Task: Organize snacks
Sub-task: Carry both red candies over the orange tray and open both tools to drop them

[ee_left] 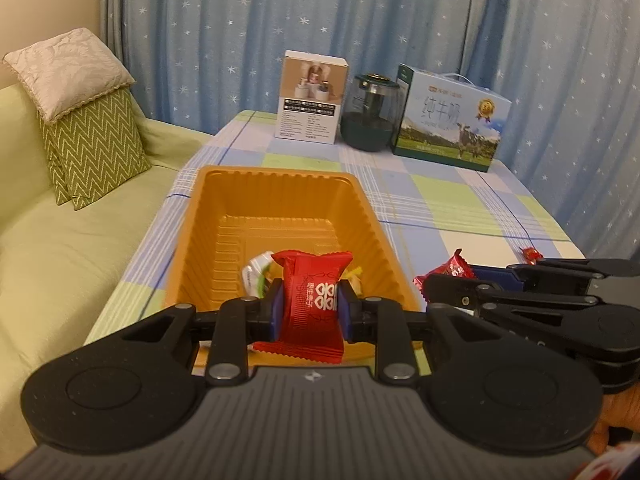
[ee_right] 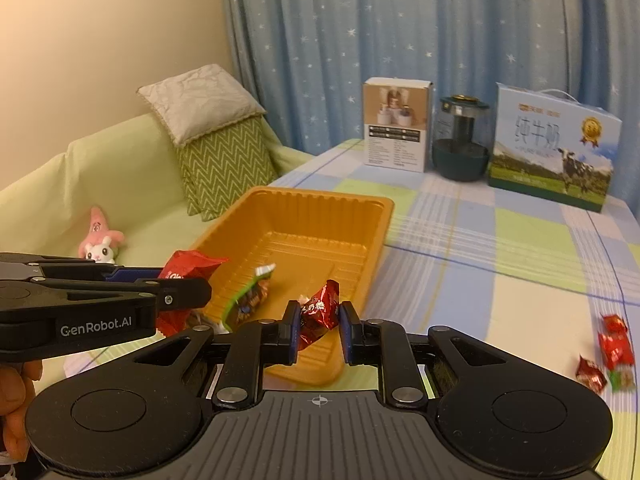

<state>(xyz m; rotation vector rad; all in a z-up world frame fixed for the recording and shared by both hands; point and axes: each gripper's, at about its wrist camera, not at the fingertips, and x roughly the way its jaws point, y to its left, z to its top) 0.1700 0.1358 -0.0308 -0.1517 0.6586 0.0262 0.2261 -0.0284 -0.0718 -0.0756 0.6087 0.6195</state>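
The left gripper (ee_left: pixel 310 306) is clamped on a red pillow-pack snack (ee_left: pixel 311 304); its blue pads press the packet's two flat sides. The packet stands upright between them, long axis running near to far along the fingers, with one crimped end toward the camera and the other raised over the near end of the orange tray (ee_left: pixel 280 196). Its film is matte red with white printed characters and zig-zag sealed edges.

The right gripper (ee_right: pixel 319 330) is closed on a small red foil candy (ee_right: pixel 318 312), crinkled and glossy, with twisted ends; it sits slightly tilted, one twisted end pointing up and to the right. It hangs above the tray's near right corner.

The tray is a thin moulded plastic rectangle with ribbed walls and a stepped floor, long axis running from near to far on the checked tablecloth (ee_right: pixel 500 248). Inside at its near end lie a green-and-white wrapper (ee_right: pixel 250 294) and, seen only from the left wrist, a scrap of yellow wrapper (ee_left: pixel 354 274).

Only the right wrist view shows loose red candies (ee_right: pixel 612 344) on the cloth at far right, and a pink plush toy (ee_right: pixel 100 240) on the green sofa (ee_right: pixel 132 184). At the far edge of the table stand a white carton (ee_left: pixel 310 98), a dark green glass jar (ee_left: pixel 370 116) and a milk gift box (ee_left: pixel 452 120), before a blue starred curtain (ee_left: pixel 360 12).
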